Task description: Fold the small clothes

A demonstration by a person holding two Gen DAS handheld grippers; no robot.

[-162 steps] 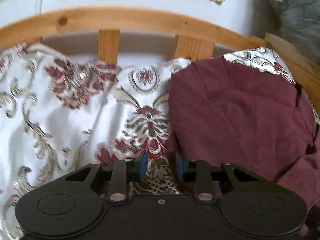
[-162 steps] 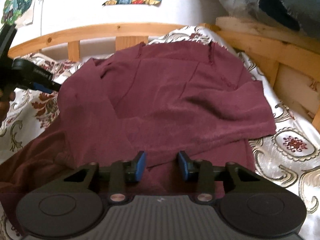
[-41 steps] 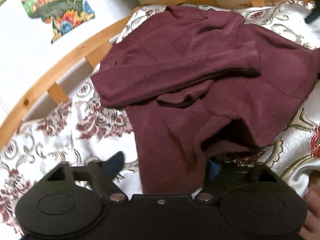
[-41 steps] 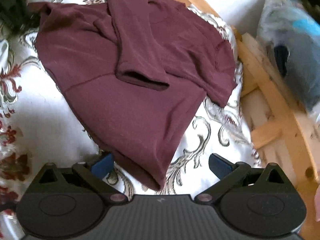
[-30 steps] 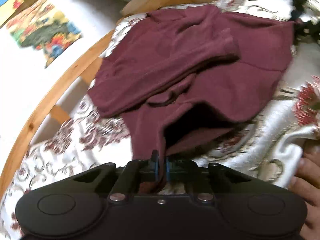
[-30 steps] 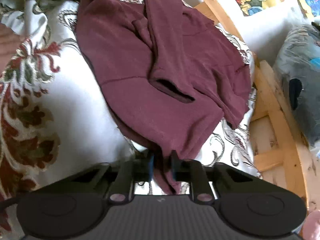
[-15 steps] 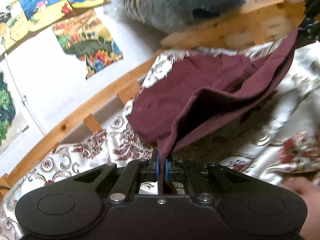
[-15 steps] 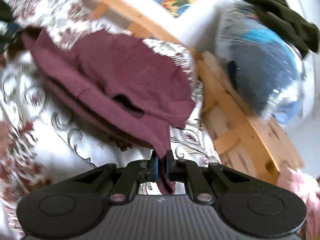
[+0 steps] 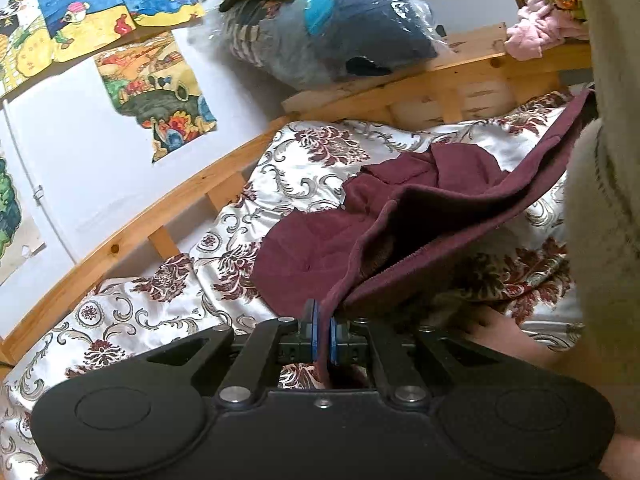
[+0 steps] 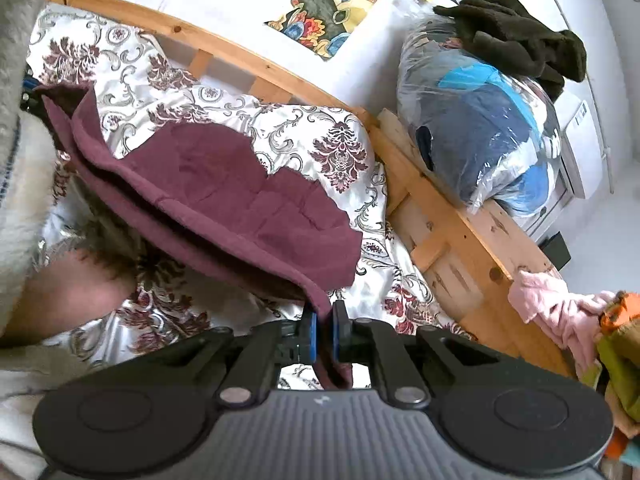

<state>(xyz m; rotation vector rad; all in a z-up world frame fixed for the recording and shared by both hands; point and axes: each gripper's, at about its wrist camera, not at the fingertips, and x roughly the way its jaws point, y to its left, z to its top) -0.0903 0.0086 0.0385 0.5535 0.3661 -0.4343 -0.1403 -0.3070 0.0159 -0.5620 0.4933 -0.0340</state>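
Lifting soft maroon knit top (image 9: 460, 216) by its hem, both grippers (image 9: 321, 330) (image 10: 323, 334) pinching it; next, fold toward collar, upper frame.

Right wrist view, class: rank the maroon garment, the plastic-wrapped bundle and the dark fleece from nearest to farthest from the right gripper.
1. Maroon garment: clamped in the right gripper, stretching away left.
2. Plastic-wrapped bundle: upper right, on the wooden bed frame.
3. Dark fleece: atop that bundle, farthest.

bed (image 9: 132, 236): pale wooden slatted frame | cover: white satin bedspread (image 9: 288, 176) with dark red floral scrolls | on it: maroon garment (image 10: 224, 188), far part resting, near edge raised
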